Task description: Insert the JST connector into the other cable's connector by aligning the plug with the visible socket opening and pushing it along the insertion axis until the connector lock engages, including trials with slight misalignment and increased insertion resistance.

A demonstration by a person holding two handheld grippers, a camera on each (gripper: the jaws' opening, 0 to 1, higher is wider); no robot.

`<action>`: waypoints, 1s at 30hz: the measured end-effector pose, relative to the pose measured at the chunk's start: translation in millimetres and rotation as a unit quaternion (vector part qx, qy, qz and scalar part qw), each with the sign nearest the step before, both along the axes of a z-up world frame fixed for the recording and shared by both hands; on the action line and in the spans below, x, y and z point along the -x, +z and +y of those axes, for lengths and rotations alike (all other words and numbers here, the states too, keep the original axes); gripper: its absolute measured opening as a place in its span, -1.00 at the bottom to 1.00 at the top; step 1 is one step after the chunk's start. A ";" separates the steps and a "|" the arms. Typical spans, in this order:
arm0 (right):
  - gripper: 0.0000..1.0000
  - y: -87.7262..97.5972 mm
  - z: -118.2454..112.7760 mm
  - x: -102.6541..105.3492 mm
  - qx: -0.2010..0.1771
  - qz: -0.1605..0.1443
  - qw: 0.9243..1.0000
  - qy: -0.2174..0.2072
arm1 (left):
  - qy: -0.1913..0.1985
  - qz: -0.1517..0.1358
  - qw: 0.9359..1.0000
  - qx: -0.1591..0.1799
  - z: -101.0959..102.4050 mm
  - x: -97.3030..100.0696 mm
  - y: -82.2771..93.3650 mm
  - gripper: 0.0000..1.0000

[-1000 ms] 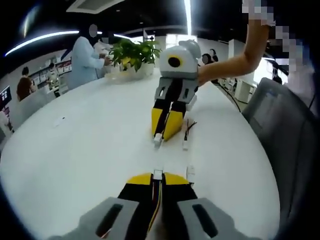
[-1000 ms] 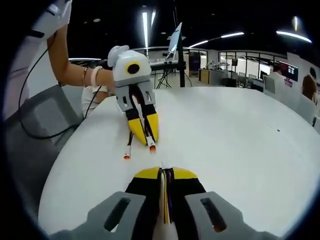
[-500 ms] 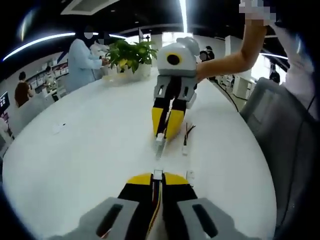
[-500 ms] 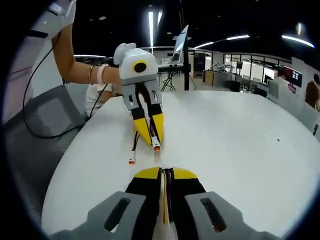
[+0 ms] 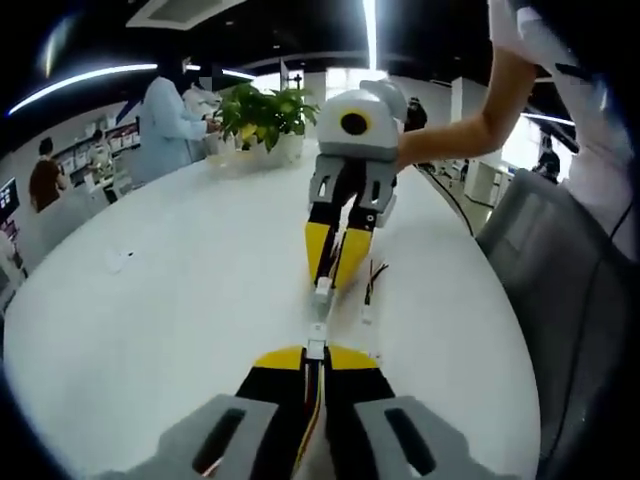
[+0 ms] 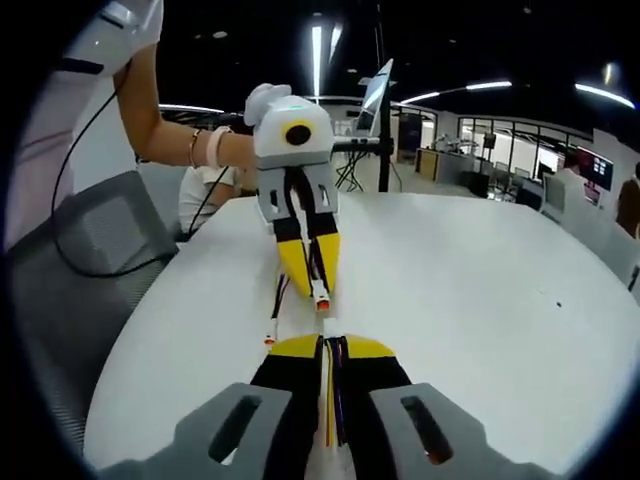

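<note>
Left gripper view: on the far left people stand at the edge of the room, and a potted plant (image 5: 262,118) sits in its white planter at the far rim of the round white desk (image 5: 150,300); nothing else held in a container can be made out. At the bottom centre the left gripper (image 5: 316,352) has its yellow-tipped jaws pressed narrow on a cable with yellow and dark wires, whose small white connector (image 5: 316,348) pokes out just past the tips. Straight ahead the right gripper (image 5: 326,283) points back at it, jaws pinched on its own cable, with a white plug (image 5: 323,287) at their tips. The two connector ends face each other, near but apart. Just right of them a loose spare cable (image 5: 370,290) lies on the desk. Further right, a person's arm (image 5: 470,125) reaches to the right gripper, and a grey chair (image 5: 555,260) stands beside the desk.

Right gripper view: at left the grey chair (image 6: 95,240) and a person's arm (image 6: 150,120) with a bracelet. The left gripper (image 6: 320,296) faces the camera, its connector (image 6: 321,299) showing an orange tip. Beside it, to the left, the spare cable (image 6: 275,315) lies on the desk (image 6: 480,300). At the bottom the right gripper (image 6: 329,343) holds its wires between narrow jaws.
</note>
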State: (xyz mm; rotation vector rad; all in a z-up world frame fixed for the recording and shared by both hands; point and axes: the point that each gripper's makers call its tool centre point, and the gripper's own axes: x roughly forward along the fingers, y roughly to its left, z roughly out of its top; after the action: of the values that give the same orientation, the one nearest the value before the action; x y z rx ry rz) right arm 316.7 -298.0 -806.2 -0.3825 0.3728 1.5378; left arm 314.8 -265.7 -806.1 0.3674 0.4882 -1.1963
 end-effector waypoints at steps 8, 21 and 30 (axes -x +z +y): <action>-0.94 9.1 6.1 3.7 -0.009 -0.004 1.000 0.006 | -0.011 -0.009 1.000 -0.001 -4.4 0.4 9.2 -1.00; -0.94 11.3 8.2 4.6 -0.010 -0.004 1.000 0.012 | -0.016 -0.010 1.000 0.003 -9.6 -2.9 12.6 -1.00; -0.94 8.9 8.2 2.8 -0.007 -0.003 1.000 0.011 | -0.019 -0.013 1.000 0.002 -10.5 -4.5 13.0 -1.00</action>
State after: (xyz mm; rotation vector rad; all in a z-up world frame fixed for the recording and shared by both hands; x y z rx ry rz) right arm 313.9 -289.7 -797.3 -0.3827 0.3540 1.5592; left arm 319.2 -276.2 -793.1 0.3905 0.4579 -1.2268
